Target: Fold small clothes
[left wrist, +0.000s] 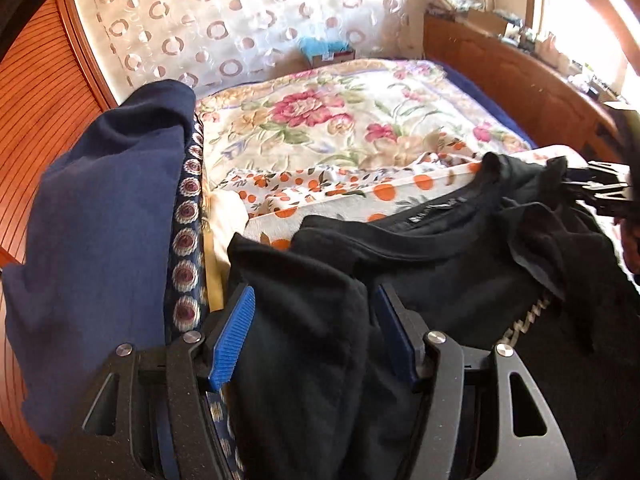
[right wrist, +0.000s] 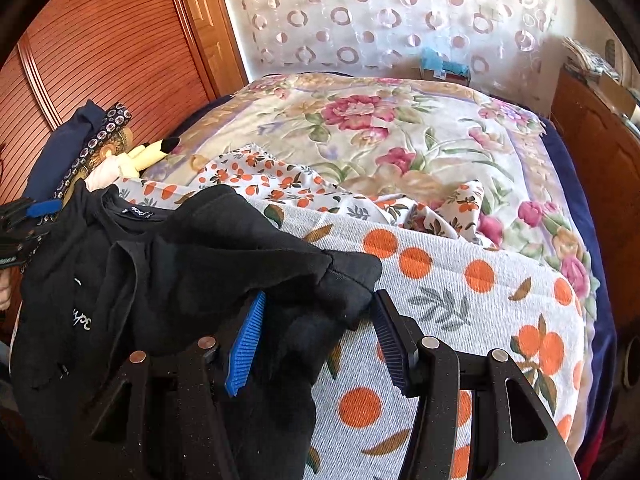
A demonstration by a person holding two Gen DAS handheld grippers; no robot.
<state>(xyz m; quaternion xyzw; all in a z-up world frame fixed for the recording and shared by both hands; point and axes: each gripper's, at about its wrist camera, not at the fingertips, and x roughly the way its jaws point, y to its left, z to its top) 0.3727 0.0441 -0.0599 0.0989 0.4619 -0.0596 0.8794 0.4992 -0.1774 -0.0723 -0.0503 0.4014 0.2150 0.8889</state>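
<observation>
Holding: both claws grip the same black T-shirt above the bed.
Left claw (left wrist: 312, 340): clenched on a bunched fold of the black T-shirt (left wrist: 440, 272); cloth fills the gap between its blue pads.
Right claw (right wrist: 316, 336): clenched on another bunch of the shirt, likely a sleeve or shoulder end, with fabric spilling over the pads.
T-shirt position: hangs slack between the two claws, collar and inside label facing up, pale lettering showing on the front.
Under the shirt: a white towel with orange dots (right wrist: 460, 300), spread on the near part of the bed.
Beside the towel: a thinner orange-print cloth (right wrist: 280, 180), crumpled.
Bed: covered by a flowered blanket (right wrist: 380, 128).
Left edge of bed: a navy garment (left wrist: 100, 220), a patterned dark band and a yellow plush toy (right wrist: 148, 154).
Background: a spotted curtain (right wrist: 380, 16) and a wooden wardrobe (right wrist: 112, 48).
</observation>
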